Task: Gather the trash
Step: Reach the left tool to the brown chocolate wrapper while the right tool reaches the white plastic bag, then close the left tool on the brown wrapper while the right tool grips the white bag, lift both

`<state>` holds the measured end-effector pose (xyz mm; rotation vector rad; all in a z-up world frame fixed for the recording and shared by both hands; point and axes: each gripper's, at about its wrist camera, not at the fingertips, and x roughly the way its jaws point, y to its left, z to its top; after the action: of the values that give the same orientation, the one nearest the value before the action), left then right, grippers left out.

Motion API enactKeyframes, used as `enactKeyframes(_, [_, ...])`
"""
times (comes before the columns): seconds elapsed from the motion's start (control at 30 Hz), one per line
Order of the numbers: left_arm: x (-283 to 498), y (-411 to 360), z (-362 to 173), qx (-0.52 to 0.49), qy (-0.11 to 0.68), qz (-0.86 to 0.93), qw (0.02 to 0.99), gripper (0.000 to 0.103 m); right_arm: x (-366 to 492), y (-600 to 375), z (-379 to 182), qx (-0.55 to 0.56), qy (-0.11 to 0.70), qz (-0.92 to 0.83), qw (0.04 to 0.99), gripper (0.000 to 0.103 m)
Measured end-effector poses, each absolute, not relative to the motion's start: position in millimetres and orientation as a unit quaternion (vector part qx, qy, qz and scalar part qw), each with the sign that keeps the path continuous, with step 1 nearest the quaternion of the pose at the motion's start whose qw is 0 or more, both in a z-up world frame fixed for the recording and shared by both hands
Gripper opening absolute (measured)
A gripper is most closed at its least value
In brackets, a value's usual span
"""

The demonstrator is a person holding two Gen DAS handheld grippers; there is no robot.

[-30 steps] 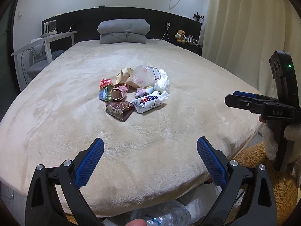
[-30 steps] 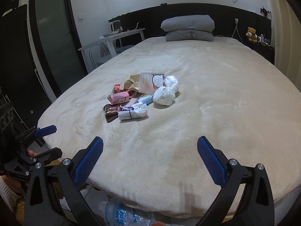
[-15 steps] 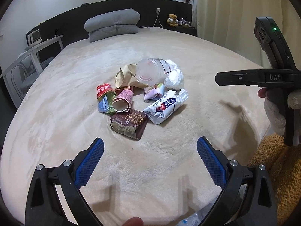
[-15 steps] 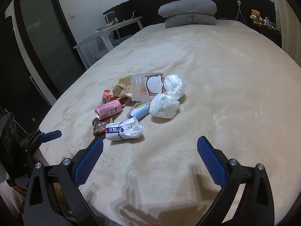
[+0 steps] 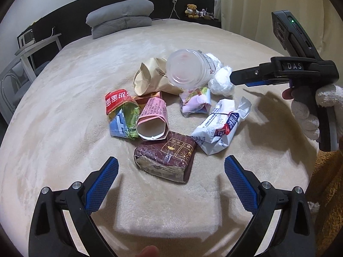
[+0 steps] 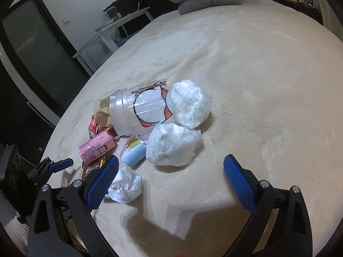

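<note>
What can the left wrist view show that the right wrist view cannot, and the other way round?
Only the left wrist view shows the brown packet in full, the red wrapper, the open end of the pink carton and the curtain.

Only the right wrist view shows the cup's cartoon print, both white bags in full and the dark door.

Both show the trash pile, the pillows, the teddy, and each other's open hand-held gripper.

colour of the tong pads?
Blue, textured pads on black tongs; clearest in the left wrist view.
</note>
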<state>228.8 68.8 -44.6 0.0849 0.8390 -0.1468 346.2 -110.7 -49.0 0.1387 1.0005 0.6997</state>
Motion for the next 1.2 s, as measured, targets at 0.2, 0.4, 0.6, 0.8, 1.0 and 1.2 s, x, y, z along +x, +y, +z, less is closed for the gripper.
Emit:
enactKeyframes(0.2, [244,78,-56,0.037,0.420,-0.070,0.904,0.097,362,-104,-59,0.082,0.483,0.334,0.805,0.089])
enactKeyframes(0.4, [251,88,-62,0.031,0.427,-0.081,0.900,0.073,370,-103,-61,0.085,0.489,0.331,0.802,0.058])
enactKeyframes(0.6, [244,88,-59,0.045,0.417,-0.088,0.904,0.059,363,-102,-55,0.069,0.480,0.336,0.808,0.056])
enactKeyframes(0.8, [234,89,-55,0.045,0.410,-0.084,0.907,0.059,357,-112,-46,0.066,0.468,0.328,0.818,0.056])
enactKeyframes(1.0, [225,89,-41,0.045,0.396,-0.078,0.914,0.059,344,-124,-36,0.069,0.458,0.321,0.826,0.056])
enactKeyframes(1.2, [216,83,-40,0.047,0.399,-0.071,0.913,0.059,322,-132,-24,0.077,0.450,0.322,0.829,0.056])
